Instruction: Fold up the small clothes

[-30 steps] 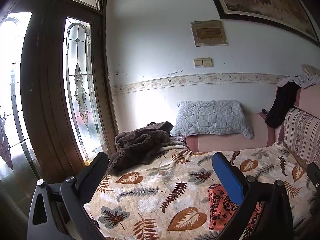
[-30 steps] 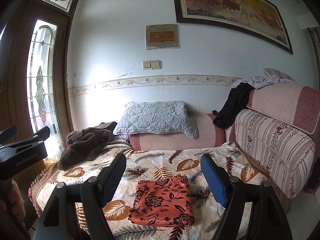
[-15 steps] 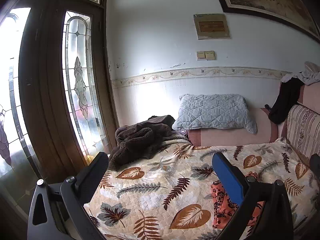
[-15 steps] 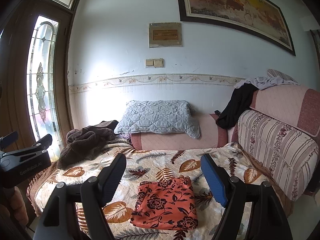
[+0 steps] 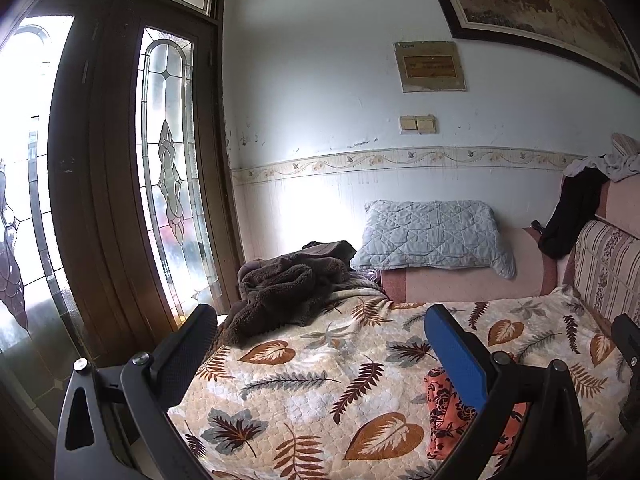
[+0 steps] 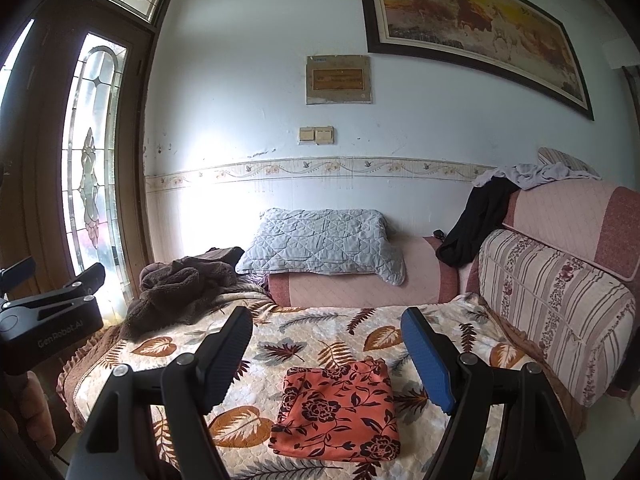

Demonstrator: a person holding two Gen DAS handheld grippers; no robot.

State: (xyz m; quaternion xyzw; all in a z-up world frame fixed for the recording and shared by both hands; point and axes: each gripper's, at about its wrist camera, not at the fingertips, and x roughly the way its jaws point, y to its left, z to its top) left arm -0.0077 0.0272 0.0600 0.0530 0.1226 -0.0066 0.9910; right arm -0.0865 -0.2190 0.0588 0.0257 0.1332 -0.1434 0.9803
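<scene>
cloth is what this task turns on: the orange floral garment (image 6: 338,410) lies as a flat rectangle on the leaf-print quilt (image 6: 320,332) of the sofa bed, close to the near edge and nearer the right-hand side, well apart from the brown fleece heap (image 6: 180,292) at the far left corner; it looks thin, light and limp, probably a little slick, so it should sag and slide rather than hold shape, and nothing about it seems fragile; judging by its neat outline it may already be folded; the best hold would be a pinch at a corner or along a hemmed edge, one corner per side, since the middle would only bunch; the right hand-held gripper (image 6: 326,344) hovers above the garment with jaws spread wide and nothing between them; the left hand-held gripper (image 5: 320,344) hangs over the quilt's left part, likewise wide and empty, the garment (image 5: 444,412) showing behind its blue pad; readable writing: "GenRobot.AI" on the black body of the left tool in the right wrist view; the wall plaque (image 6: 338,79) carries text too small to read.
</scene>
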